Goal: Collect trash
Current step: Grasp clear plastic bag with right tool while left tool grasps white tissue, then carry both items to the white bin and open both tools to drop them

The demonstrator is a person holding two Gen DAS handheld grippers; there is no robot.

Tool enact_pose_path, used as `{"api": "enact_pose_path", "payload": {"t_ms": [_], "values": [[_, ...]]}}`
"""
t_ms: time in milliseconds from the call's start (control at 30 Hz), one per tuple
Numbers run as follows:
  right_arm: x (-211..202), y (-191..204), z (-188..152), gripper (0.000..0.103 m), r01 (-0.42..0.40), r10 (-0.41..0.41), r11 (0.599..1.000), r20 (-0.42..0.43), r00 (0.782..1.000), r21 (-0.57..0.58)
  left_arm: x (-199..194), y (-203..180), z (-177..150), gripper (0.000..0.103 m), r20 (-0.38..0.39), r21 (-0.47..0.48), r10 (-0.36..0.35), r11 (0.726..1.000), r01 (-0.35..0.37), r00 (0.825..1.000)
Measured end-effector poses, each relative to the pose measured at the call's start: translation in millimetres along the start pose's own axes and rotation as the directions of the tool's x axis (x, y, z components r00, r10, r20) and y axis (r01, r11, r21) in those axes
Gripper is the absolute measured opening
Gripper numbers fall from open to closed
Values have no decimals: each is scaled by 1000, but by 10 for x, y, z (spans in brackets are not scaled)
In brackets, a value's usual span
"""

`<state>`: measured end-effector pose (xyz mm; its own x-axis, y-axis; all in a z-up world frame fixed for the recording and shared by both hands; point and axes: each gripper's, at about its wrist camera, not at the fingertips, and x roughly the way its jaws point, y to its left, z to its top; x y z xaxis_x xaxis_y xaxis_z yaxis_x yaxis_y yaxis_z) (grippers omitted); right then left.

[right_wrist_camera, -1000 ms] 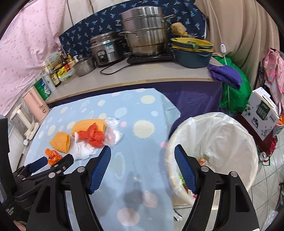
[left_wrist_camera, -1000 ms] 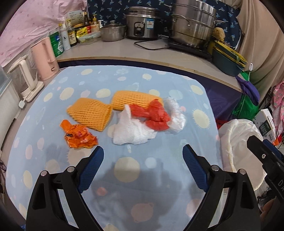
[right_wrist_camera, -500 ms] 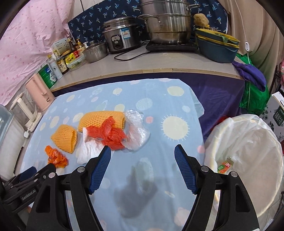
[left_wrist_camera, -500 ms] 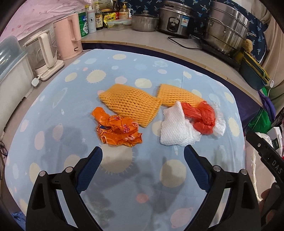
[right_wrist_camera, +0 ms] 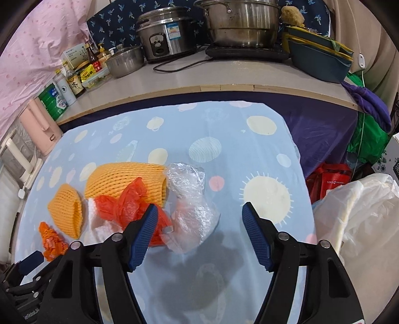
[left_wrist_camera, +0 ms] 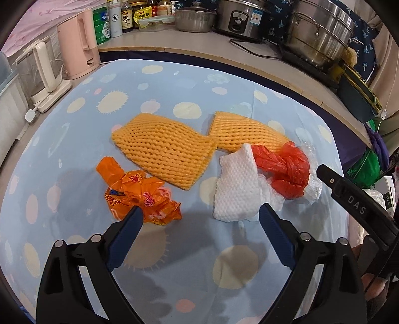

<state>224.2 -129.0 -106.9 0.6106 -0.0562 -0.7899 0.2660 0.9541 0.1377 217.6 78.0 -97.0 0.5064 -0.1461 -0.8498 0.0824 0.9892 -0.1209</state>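
Note:
Trash lies on the blue dotted tablecloth (left_wrist_camera: 174,82): a crumpled orange wrapper (left_wrist_camera: 139,192), two orange foam nets (left_wrist_camera: 162,149) (left_wrist_camera: 244,134), a white paper towel (left_wrist_camera: 237,189), a red plastic bag (left_wrist_camera: 286,169) and a clear plastic bag (right_wrist_camera: 192,199). My left gripper (left_wrist_camera: 200,219) is open and empty, its left finger just over the wrapper's near edge. My right gripper (right_wrist_camera: 199,214) is open and empty, its jaws straddling the clear bag and the red bag's edge (right_wrist_camera: 124,204). The bin with a white liner (right_wrist_camera: 361,211) is at the right.
A counter behind the table holds a rice cooker (right_wrist_camera: 162,37), a steel steamer pot (right_wrist_camera: 242,22), bottles (left_wrist_camera: 119,17) and a pink kettle (left_wrist_camera: 77,44). A white kettle (left_wrist_camera: 45,72) stands at the left. A red bag (right_wrist_camera: 329,182) lies on the floor by the bin.
Both grippers have moved left and closer to the trash pile. The bin has slid towards the right edge of the right wrist view. Both stay open.

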Motion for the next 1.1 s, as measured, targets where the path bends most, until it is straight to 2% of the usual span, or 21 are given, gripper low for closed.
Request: {"api": "enact_pose_path", "payload": {"t_ms": [200,267,433,533,600,633,700,733,800,867,967,1100], "values": [[238,-45,-23,49,8,-7,1000,-43,999,11,212,-111,41,90,-33,12,-18,1000,18,999],[292,-70,-46,37,6,-6,1000,-59,998,13,274,-155,43,90,-42,16,-23,1000,23,999],[327,-122,-95,26,8,-7,1000,-61,998,24,380,-246,72,90,-48,21,-27,999,28,998],[328,-138,-101,25,4,-2,1000,-61,998,28,421,-290,90,89,-50,26,-35,999,36,998],[322,-138,-104,25,4,-2,1000,-61,998,28,465,-314,92,75,-66,32,-49,998,52,997],[315,-133,-108,25,3,-2,1000,-61,998,27,501,-331,86,60,-90,41,-68,997,72,994],[296,-139,-112,25,-1,3,1000,-61,998,25,490,-339,73,49,-87,48,-72,996,76,994],[280,-140,-114,24,-3,5,1000,-59,998,25,478,-339,65,39,-92,49,-84,995,88,992],[235,-146,-123,24,-8,10,1000,-55,998,27,453,-323,52,31,-102,34,-112,993,116,988],[177,-154,-136,24,-15,17,999,-50,999,32,407,-298,25,19,-98,33,-117,992,121,988],[53,-164,-147,24,-24,25,999,-34,999,33,334,-254,-8,14,-100,24,-135,990,138,986],[-166,-195,-160,24,-37,37,999,-5,999,34,144,-211,-73,13,-79,23,-151,988,153,985]]}}
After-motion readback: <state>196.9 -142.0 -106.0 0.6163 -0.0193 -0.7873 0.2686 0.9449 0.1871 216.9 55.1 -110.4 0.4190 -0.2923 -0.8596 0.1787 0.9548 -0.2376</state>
